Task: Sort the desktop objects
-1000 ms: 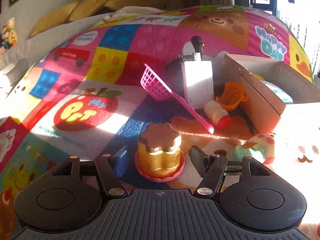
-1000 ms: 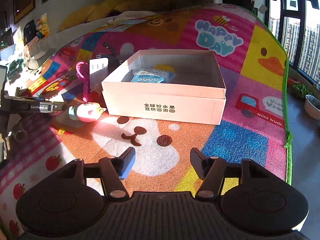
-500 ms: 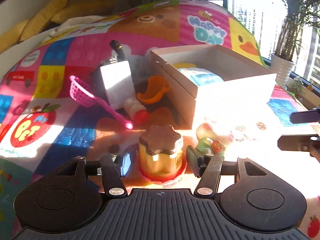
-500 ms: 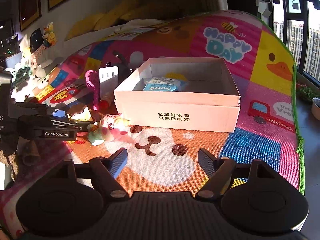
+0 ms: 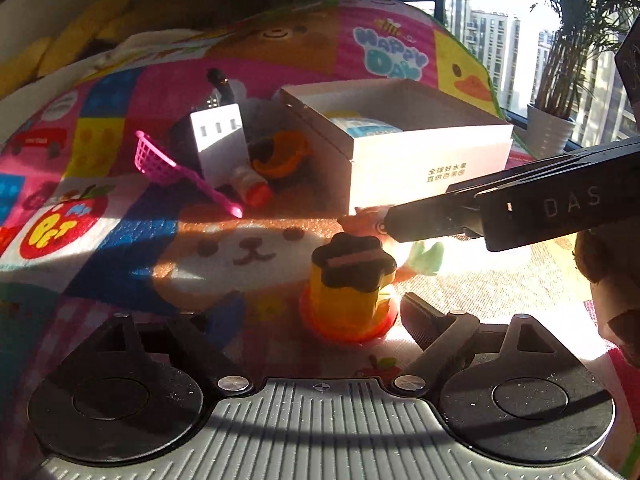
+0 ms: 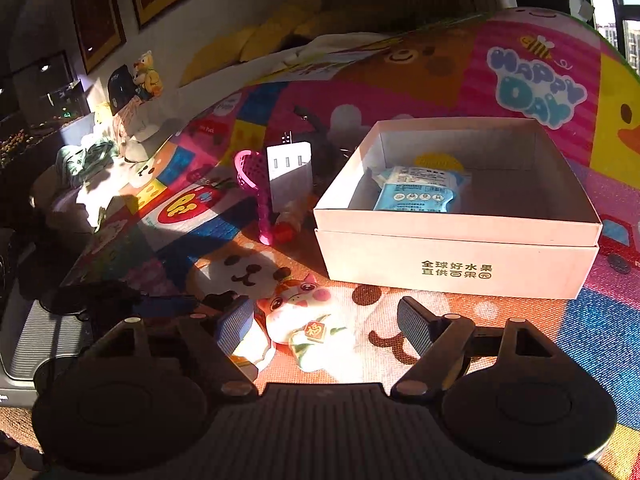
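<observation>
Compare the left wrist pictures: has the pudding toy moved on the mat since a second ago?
Yes. The pudding toy stood near the mat's apple picture; now it stands across the mat, close to the white box.

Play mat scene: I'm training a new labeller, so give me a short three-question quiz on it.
1. True or false: the white box is empty.
2. What colour is the top of the pudding toy? A brown, B green, C white.
3. Fill in: the cat plush lies ___ the box, on the mat.

Key: 1 false, a blue packet lies in it; 2 A; 3 outside.
</observation>
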Motion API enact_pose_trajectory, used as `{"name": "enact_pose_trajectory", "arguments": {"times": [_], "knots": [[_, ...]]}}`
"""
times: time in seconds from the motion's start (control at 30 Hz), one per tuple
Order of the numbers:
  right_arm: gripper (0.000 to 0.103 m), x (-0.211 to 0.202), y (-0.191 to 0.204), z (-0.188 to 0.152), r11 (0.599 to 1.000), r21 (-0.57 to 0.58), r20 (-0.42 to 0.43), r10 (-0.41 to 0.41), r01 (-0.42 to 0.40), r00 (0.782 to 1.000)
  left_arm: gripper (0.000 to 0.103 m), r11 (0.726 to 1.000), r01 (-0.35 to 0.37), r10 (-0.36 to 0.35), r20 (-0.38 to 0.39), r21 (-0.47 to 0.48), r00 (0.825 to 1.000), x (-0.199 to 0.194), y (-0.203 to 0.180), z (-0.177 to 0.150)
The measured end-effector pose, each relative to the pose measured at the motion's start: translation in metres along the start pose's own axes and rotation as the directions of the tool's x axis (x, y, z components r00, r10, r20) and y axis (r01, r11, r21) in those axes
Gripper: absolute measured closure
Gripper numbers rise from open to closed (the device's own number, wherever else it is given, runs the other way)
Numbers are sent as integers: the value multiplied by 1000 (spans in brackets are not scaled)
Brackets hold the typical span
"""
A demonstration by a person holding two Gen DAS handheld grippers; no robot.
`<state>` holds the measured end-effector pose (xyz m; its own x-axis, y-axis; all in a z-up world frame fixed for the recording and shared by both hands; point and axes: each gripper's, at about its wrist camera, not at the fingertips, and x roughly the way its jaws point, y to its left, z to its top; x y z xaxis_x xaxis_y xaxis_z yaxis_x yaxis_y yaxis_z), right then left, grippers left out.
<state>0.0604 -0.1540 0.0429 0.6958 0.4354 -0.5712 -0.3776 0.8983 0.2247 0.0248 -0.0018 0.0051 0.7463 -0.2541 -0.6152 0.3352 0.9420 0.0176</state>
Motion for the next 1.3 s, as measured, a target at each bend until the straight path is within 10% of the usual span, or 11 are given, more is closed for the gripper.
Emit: {"name": "enact_pose_trajectory", "arguments": {"times": [0.13, 0.5, 0.83, 1.3], "knots": [[52, 28, 2, 2, 999, 20, -77, 35, -34, 996, 8, 1000, 6, -6, 18, 5, 1000, -3, 0, -1], [57, -42, -35, -33, 990, 81, -64, -111, 116, 992, 7, 1000, -5, 5, 17, 20, 1000, -1, -6, 0], [34, -61, -59, -52, 963, 159, 36, -224, 216, 974, 4, 988, 147, -146, -15, 42, 989, 3, -32, 0], [21, -56, -52, -55, 973, 120, 43, -203, 197, 978, 3, 997, 60, -61, -19, -56, 998, 5, -21, 4]]}}
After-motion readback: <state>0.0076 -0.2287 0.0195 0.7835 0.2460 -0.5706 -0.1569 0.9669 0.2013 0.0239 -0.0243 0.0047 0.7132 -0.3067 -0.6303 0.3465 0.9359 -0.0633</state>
